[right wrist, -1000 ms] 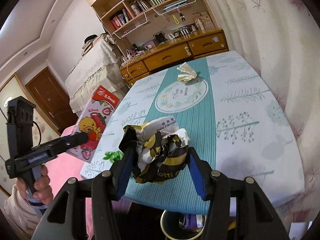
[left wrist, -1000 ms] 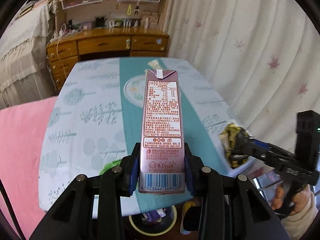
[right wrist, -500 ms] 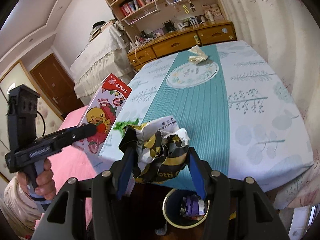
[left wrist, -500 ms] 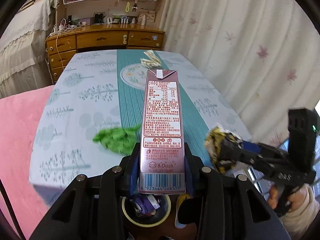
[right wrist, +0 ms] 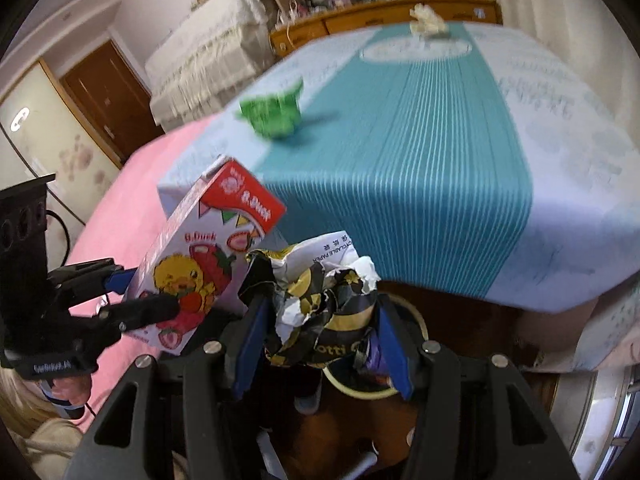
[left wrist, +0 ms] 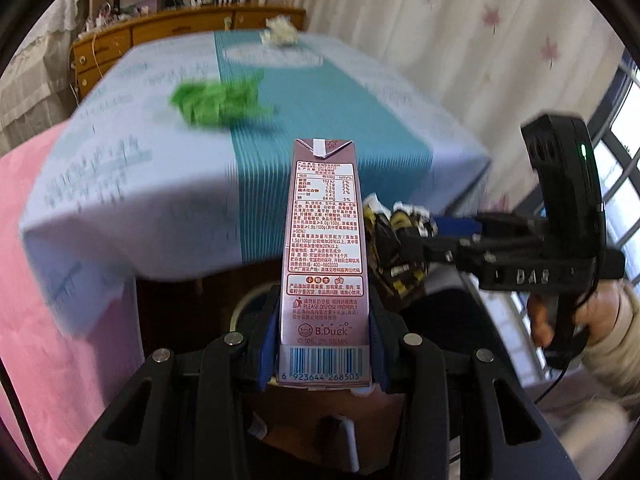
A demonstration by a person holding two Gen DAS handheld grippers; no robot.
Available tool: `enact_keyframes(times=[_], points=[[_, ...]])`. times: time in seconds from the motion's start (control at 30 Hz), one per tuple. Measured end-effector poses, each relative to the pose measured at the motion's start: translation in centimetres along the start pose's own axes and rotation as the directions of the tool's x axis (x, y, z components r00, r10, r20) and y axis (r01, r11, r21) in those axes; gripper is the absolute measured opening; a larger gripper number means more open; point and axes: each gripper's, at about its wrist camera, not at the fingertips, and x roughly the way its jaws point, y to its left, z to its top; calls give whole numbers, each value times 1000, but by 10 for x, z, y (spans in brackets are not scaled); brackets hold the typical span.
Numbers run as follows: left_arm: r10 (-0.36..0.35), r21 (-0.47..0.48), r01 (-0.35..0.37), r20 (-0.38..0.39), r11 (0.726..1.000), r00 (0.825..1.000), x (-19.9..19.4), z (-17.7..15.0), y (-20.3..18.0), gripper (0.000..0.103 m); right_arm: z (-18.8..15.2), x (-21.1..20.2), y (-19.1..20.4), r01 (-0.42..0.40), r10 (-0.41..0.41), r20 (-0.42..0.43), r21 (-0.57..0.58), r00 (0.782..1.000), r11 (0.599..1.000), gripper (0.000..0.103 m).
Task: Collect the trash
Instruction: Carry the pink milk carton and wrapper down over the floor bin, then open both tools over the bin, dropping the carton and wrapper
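1. The milk carton (left wrist: pixel 323 264) is a tall, slim box: its narrow side is mauve with dense red print and a barcode at the bottom, and its broad face shows a yellow duck with strawberries under a red top (right wrist: pixel 192 268).
2. The crumpled wrapper (right wrist: pixel 320 300) is a wad of black, gold and white paper with scraps of lettering on it.
3. The left gripper (left wrist: pixel 324 344) has its jaws pinching the carton by its lower end, one blue pad on each broad face; the carton sticks out forward between them, its folded top farthest from the jaws.
4. The right gripper (right wrist: pixel 320 340) has its jaws set wider and clamped on the wrapper, which bulges up and out ahead of the pads.
5. The two loads sit just beside each other, the wrapper to the right of the carton, both held off the near edge of the table (left wrist: pixel 132 208).
6. Below the right jaws stands a round bin (right wrist: pixel 404 384) with a pale rim; something purple lies inside, the rest hidden by the wrapper.
7. Beyond both jaws, on the tablecloth, lie a crumpled green paper (left wrist: pixel 218 100) nearer and a pale crumpled tissue (left wrist: pixel 279 31) at the far end.
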Motion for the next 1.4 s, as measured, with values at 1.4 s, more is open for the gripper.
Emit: enact_keyframes(times=[1.4], points=[[20, -288, -138, -379, 948, 925, 242, -79, 81, 45, -74, 214, -118, 153, -48, -276, 373, 960, 915, 66]])
